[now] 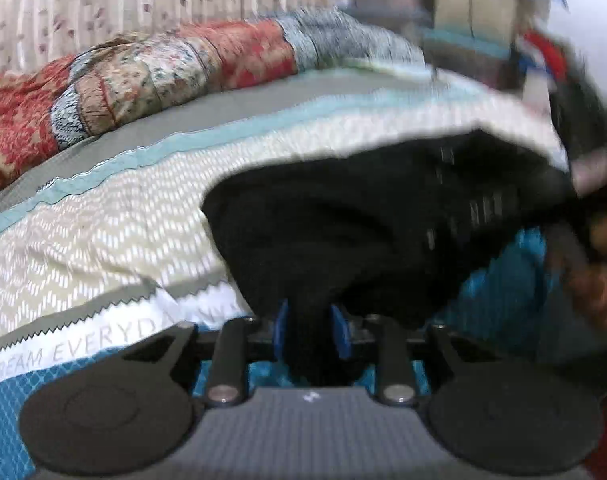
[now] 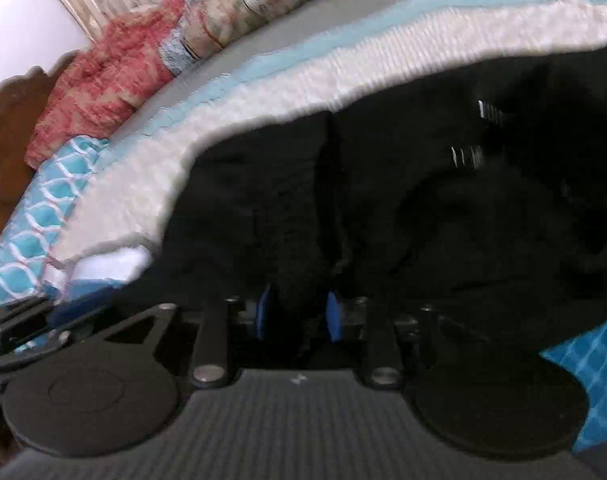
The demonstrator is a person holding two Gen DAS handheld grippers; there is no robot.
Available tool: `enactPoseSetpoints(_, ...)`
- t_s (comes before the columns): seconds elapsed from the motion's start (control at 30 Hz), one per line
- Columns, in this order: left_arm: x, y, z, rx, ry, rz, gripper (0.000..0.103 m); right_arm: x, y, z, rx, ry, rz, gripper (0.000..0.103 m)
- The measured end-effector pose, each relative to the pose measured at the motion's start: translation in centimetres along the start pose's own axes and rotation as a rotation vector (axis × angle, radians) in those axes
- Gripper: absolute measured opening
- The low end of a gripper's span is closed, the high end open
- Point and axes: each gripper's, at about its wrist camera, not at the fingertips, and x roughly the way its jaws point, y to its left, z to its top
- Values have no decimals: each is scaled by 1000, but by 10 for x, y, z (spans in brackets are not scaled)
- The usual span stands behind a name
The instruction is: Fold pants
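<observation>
- Lying across the bed are the black pants [image 1: 343, 224], bunched up on a bedspread [image 1: 103, 216] with cream zigzags, grey and pale blue bands, and a strip of lettering near the front edge.
- Left gripper [image 1: 312, 330] is pinching a fold of the pants — the two blue pads [image 1: 280, 330] sit close together with a ridge of black cloth squeezed between them, and the fabric rises from there into the bigger heap.
- Right gripper [image 2: 297, 314] looks the same in its own view: blue pads [image 2: 332, 316] narrow, a bunched ridge of dark fabric caught between them. The pants [image 2: 423, 200] fill most of that frame, with a seam or crease running up from the fingers.
- Some short white marks show on the pants toward the right side in both views — too blurry to tell what they are.
- A hand [image 1: 599, 276] shows at the right edge of the left view, smeared by blur, so I can't tell what it's gripping.
- Behind it all, a rumpled red-and-patterned quilt [image 1: 151, 76] lies along the far side of the bed, with a pale flowery curtain [image 1: 143, 0] behind it.
- Right view also shows a turquoise lattice print [image 2: 35, 232] at the bed's left edge and a bit of brown wooden bed frame [image 2: 7, 132] beyond.
</observation>
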Motion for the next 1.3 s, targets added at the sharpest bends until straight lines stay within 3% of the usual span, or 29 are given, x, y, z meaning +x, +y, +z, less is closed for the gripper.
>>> enactPoseSetpoints(0.07, -10, -4, 3, 19, -34, -14, 41, -9, -3, 10, 15, -1, 31, 40)
enactPoseSetpoints(0.13, -26, 4, 12, -50, -97, -91, 48, -30, -4, 15, -14, -87, 26, 56)
enactPoseSetpoints(0.27, -30, 25, 44, -212, -204, -175, 51, -80, -23, 20, -46, -268, -24, 57)
enactPoseSetpoints(0.4, 9, 16, 67, -224, -177, -147, 50, -125, -67, 20, 52, -434, -146, 57)
enactPoseSetpoints(0.47, 39, 12, 73, -252, -96, -160, 48, -138, -88, 21, 120, -479, -210, 58)
enactPoseSetpoints(0.53, 66, 10, 72, -279, 0, -145, 47, -143, -101, 26, 134, -490, -240, 55)
enactPoseSetpoints(0.57, 79, 8, 69, -290, 49, -129, 47, -143, -104, 30, 122, -500, -251, 49)
enactPoseSetpoints(0.7, 83, 5, 56, -328, 81, -99, 48, -125, -107, 49, 89, -485, -207, 30)
enactPoseSetpoints(0.77, 83, 9, 58, -334, 94, -89, 48, -102, -100, 48, 52, -418, -168, 25)
enactPoseSetpoints(0.87, 85, 9, 64, -330, 111, -72, 49, -54, -86, 31, -44, -196, -171, 23)
enactPoseSetpoints(0.9, 86, 7, 66, -328, 114, -65, 49, -44, -83, 17, -89, -194, -194, 24)
enactPoseSetpoints(0.93, 86, 5, 69, -325, 116, -56, 51, -44, -75, 6, -162, -249, -219, 23)
enactPoseSetpoints(0.97, 84, 3, 72, -323, 109, -52, 51, -43, -71, 5, -194, -246, -238, 24)
enactPoseSetpoints(1.07, 74, -7, 88, -303, 49, -74, 51, -56, -72, 16, -174, -229, -211, 24)
enactPoseSetpoints(1.13, 69, -11, 99, -283, -2, -81, 52, -74, -79, 23, -152, -284, -191, 25)
enactPoseSetpoints(1.2, 69, -14, 110, -266, -39, -80, 53, -93, -88, 25, -93, -379, -211, 30)
enactPoseSetpoints(1.3, 85, -17, 119, -265, -16, -89, 54, -128, -121, 21, 40, -529, -283, 50)
